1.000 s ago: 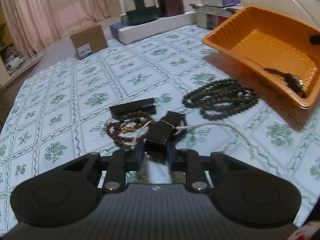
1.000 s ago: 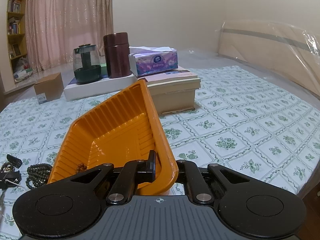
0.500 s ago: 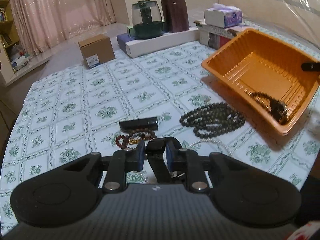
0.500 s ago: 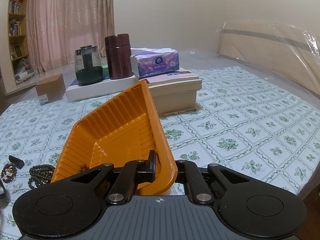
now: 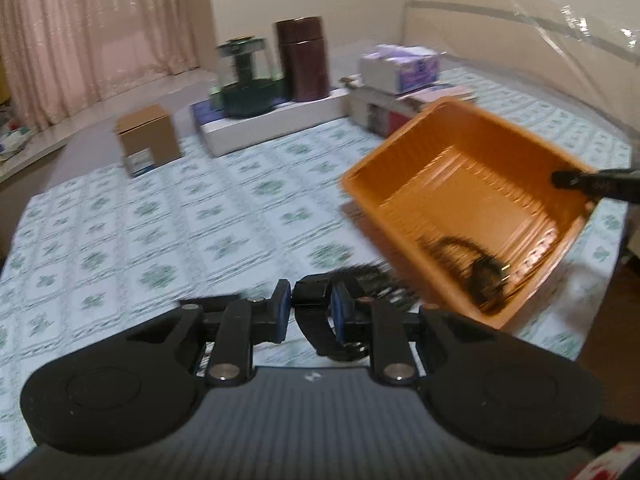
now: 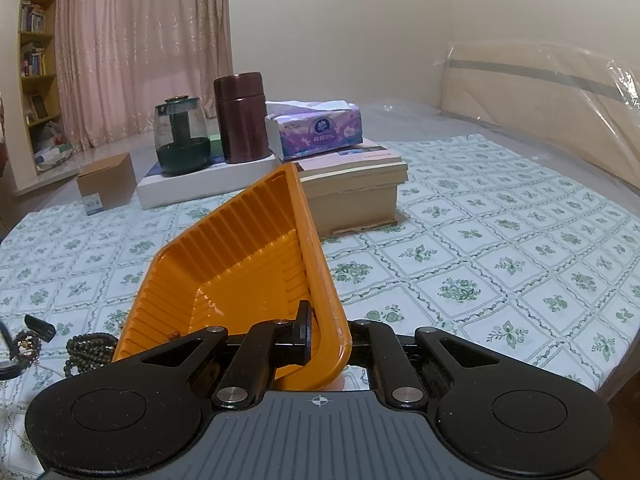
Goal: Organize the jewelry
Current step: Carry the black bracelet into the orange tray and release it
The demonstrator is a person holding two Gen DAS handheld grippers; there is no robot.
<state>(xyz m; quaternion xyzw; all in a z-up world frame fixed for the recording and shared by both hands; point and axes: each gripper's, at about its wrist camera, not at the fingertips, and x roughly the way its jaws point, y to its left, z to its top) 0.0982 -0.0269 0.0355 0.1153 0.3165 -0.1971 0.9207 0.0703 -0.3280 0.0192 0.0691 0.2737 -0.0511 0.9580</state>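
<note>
My left gripper (image 5: 307,303) is shut on a black strap (image 5: 316,322), perhaps a watch, held above the flowered tablecloth near the orange tray (image 5: 460,184). The strap's lower end hangs below the fingers. My right gripper (image 6: 324,336) is shut on the rim of the orange tray (image 6: 240,264) and keeps it tilted up; one of its fingers shows in the left wrist view. A dark bead bracelet (image 5: 476,264) lies in the tray's low corner. A dark bead necklace (image 6: 88,348), a red bead bracelet (image 6: 26,344) and a small black bar (image 6: 40,326) lie on the cloth.
Behind the tray stand a stack of books (image 6: 352,184) with a tissue box (image 6: 316,128), a brown canister (image 6: 242,116) and a glass kettle (image 6: 182,140) on a flat white box. A cardboard box (image 6: 106,182) sits far left. The table edge runs at the right.
My left gripper has lifted the black strap off the cloth and swung right toward the tray; the beads have dropped out of its view. The right gripper and tray have not moved.
</note>
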